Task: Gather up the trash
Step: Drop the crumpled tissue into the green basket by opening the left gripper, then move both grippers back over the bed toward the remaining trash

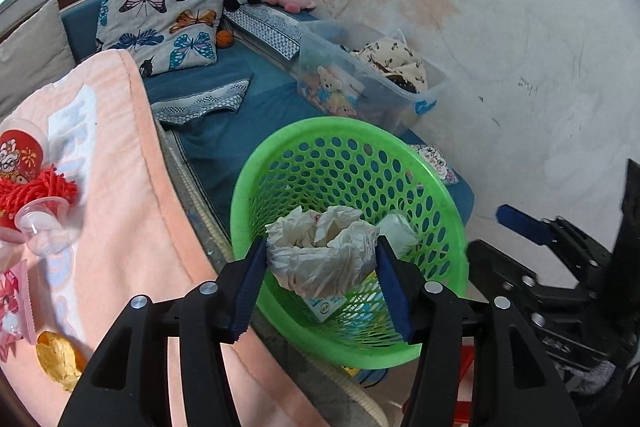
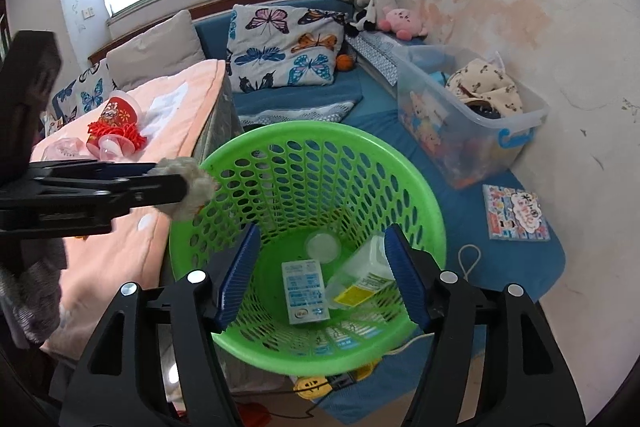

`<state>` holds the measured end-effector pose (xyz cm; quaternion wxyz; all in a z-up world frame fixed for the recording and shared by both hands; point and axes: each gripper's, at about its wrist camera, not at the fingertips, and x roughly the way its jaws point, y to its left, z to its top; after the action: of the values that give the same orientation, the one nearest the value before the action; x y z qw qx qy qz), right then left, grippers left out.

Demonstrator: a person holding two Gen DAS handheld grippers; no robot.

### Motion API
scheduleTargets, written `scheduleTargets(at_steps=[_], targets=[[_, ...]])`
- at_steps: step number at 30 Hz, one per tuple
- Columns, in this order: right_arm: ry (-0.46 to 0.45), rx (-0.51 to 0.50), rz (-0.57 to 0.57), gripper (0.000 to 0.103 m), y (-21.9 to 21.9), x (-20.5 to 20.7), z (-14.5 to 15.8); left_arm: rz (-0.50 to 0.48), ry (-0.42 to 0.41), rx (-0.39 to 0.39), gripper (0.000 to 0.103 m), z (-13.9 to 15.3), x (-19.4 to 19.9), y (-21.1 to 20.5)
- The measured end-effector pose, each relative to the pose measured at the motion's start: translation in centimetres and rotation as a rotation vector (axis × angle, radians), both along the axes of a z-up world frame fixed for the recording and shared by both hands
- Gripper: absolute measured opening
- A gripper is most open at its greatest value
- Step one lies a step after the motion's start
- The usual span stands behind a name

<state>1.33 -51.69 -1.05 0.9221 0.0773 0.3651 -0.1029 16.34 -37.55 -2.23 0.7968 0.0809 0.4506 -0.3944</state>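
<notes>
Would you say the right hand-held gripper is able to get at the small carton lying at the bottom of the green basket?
Probably yes: the right hand-held gripper is open and empty above the green basket, and the small carton lies uncovered below.

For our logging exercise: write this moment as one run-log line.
left gripper: shut on crumpled paper, over green basket | right gripper: open, empty, above basket | in basket: carton
</notes>
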Motion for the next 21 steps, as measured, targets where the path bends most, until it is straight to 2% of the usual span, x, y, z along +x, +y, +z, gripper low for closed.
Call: scheduleTargets(at_steps=[7, 12, 21], targets=[[-0.016, 0.002, -0.009, 0.069, 0.3, -1.6, 0.3, -0.006, 0.004, 0.002, 0.071, -0.5, -0.3, -0.3], [-0.027, 0.006, 0.008, 0.07, 1.4, -2.0, 0.6, 0.015, -0.008, -0.004, 0.072, 0.1, -0.5, 1.5], [-0.063, 0.006, 0.103, 0.073, 5.9, -1.2, 1.6, 0.15, -0.034, -0.004, 0.072, 1.0, -0.1, 9.2]])
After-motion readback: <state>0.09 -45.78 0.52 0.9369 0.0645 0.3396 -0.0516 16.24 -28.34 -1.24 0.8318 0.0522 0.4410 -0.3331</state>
